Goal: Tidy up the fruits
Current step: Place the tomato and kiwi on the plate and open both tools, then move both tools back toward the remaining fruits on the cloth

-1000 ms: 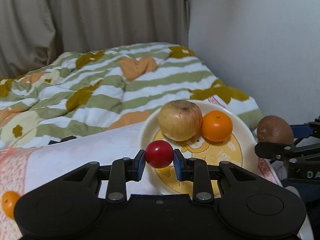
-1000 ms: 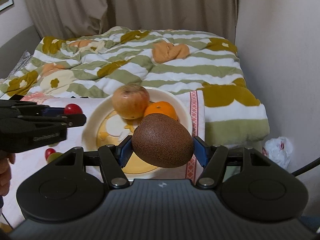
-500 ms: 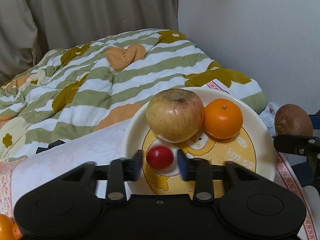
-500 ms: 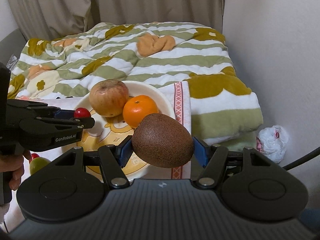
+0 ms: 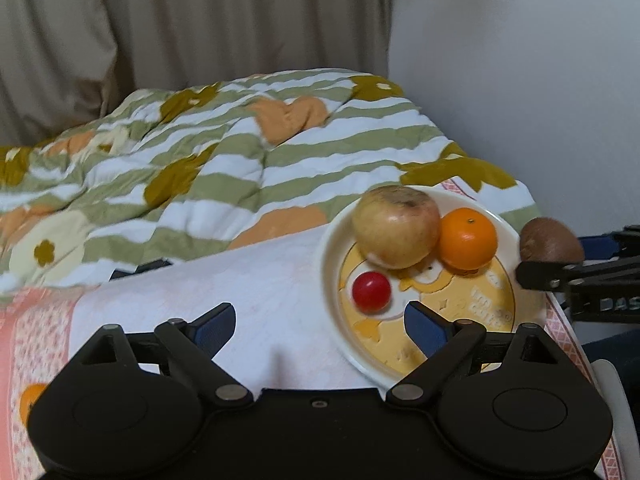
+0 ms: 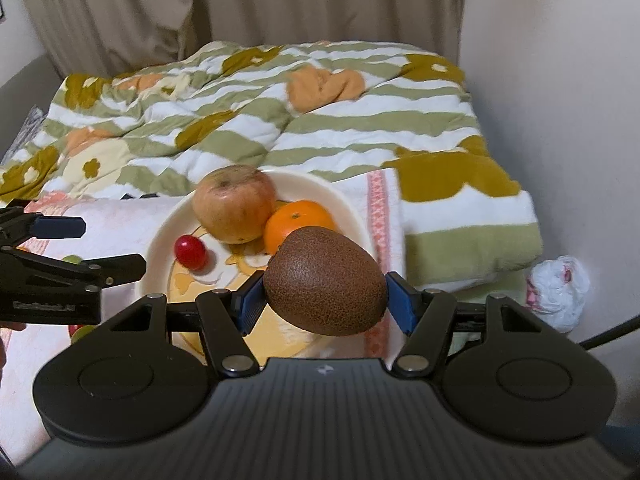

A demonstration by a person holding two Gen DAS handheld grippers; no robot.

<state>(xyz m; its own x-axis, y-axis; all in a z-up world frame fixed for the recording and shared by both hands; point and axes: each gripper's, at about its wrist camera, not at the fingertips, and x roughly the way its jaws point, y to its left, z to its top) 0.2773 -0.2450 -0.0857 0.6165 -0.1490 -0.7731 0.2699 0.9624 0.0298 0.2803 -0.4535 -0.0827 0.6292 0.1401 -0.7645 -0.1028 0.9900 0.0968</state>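
Letters "DAS" show on right gripper (image 5: 560,256).

A rumpled quilt (image 6: 280,120) with green and white stripes and mustard and orange flower patches (one orange patch is heart-shaped) covers the bed. Behind the quilt hangs a beige curtain (image 6: 280,0); to the quilt's right stands a plain pale wall (image 6: 560,80). Below the quilt's right edge, near the wall, lies a crumpled white plastic bag (image 6: 558,290). In front of the quilt lies a white cloth (image 5: 248,300) with pink patterned borders.
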